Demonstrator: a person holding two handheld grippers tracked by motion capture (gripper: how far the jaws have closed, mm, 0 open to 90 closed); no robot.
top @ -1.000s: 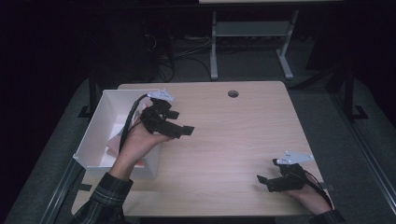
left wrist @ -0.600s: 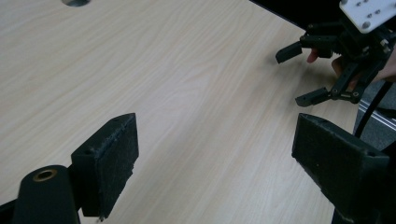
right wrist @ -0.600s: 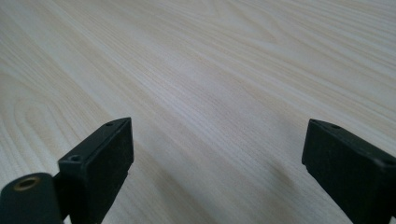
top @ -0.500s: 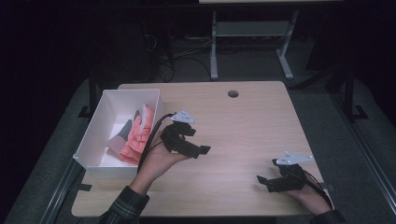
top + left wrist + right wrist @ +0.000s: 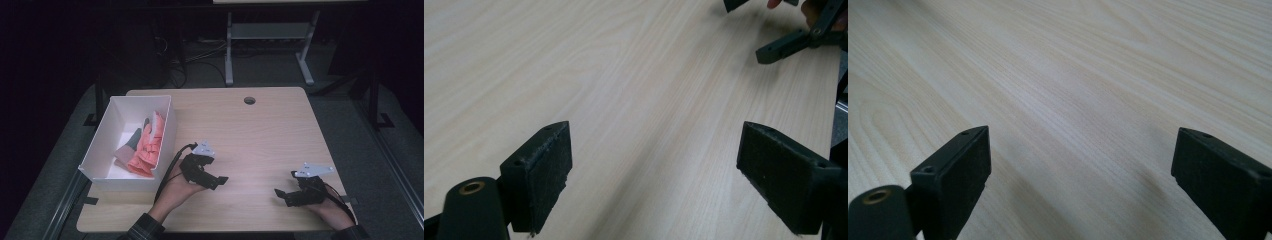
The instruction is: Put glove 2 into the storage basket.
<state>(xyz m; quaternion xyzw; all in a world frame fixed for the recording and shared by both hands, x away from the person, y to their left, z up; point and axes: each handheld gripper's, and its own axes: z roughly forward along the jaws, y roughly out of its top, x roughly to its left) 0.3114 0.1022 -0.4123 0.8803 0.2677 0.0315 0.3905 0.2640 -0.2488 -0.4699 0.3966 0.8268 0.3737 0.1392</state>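
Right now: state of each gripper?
Left gripper: open, holding nothing, above the pale wooden table.
Right gripper: open, holding nothing.

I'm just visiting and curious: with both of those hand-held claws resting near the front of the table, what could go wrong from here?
The left gripper sits open just right of the white box; a careless swing back could knock its wall. Its cable trails beside the box and might snag the corner. The orange gloves lean against the box's inner wall, so a bump could tip them over. The right gripper, also open, lies near the table front edge and could slide off.
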